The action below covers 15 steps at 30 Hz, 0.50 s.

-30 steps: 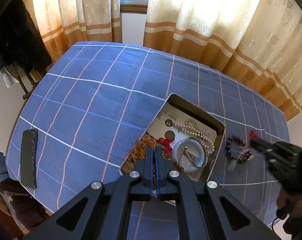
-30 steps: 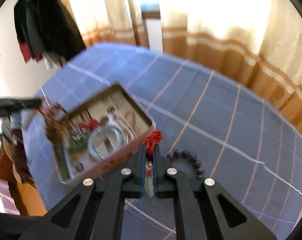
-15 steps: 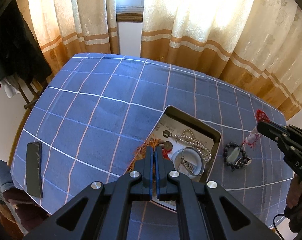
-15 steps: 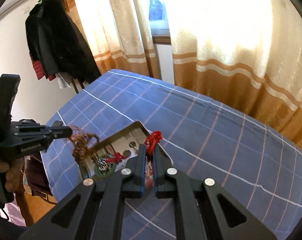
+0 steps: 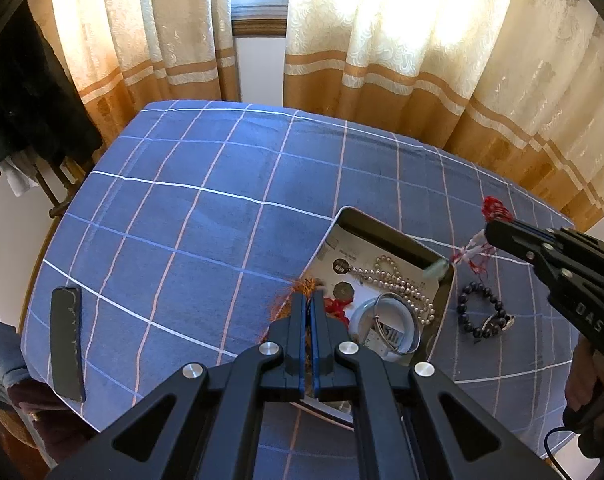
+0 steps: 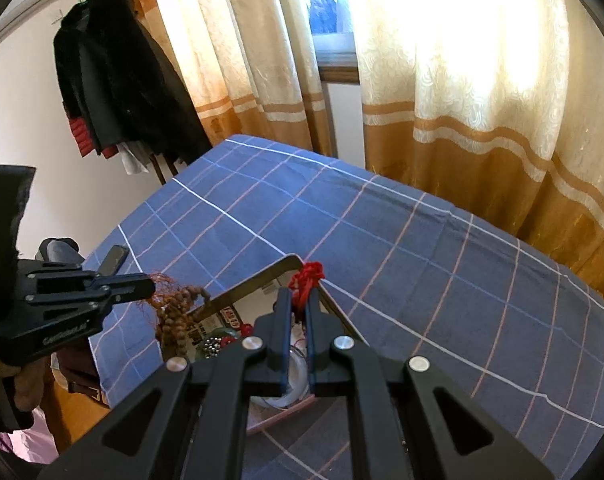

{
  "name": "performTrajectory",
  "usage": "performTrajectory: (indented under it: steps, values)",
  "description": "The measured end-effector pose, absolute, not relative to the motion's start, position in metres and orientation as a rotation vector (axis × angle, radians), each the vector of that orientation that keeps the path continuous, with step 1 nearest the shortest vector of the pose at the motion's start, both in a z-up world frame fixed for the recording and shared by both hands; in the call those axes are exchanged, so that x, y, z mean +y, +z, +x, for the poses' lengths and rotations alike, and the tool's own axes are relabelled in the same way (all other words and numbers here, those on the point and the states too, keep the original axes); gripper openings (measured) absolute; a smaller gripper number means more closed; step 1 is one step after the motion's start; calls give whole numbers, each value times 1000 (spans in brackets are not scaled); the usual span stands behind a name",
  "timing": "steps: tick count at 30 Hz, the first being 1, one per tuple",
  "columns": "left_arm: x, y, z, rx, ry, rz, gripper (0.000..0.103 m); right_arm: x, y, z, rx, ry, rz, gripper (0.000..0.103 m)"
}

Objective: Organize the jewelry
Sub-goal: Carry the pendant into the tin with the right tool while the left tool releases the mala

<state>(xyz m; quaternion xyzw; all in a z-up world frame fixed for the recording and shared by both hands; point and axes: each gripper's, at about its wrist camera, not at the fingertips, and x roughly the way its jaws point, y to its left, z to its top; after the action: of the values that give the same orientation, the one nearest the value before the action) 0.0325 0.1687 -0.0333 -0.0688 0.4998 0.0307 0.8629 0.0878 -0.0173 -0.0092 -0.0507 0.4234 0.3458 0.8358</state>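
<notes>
Left hand-held gripper [image 5: 309, 308] pinching brown bead string [image 6: 178, 312] with orange tassel, hanging over near-left edge of open tin [image 5: 385, 232] on blue checked counter [image 5: 206, 216]. Right hand-held gripper [image 6: 300, 304] pinching red-cord pendant [image 5: 475, 246], dangling above tin's far-right corner. Pearl necklace [image 5: 397, 284], bangle [image 5: 385, 324] inside tin. Dark bead bracelet [image 5: 483, 316] just right of tin. Phone [image 5: 66, 340] far left.

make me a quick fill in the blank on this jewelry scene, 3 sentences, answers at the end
1. The right gripper is shut on a cord with a ____ knotted tassel and a pale green pendant.
2. The pearl necklace lies ____ the open tin.
3. The dark bead bracelet lies on the blue checked ____, beside the tin.

Answers: red; inside; tablecloth
</notes>
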Motion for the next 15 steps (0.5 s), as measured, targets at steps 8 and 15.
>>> performTrajectory:
  steps: [8, 15]
  values:
    - [166, -42, 38, 1066, 56, -131, 1, -7, -19, 93, 915, 737, -130, 8]
    - [164, -52, 41, 1087, 59, -117, 1, -1, -36, 94, 942, 727, -175, 8]
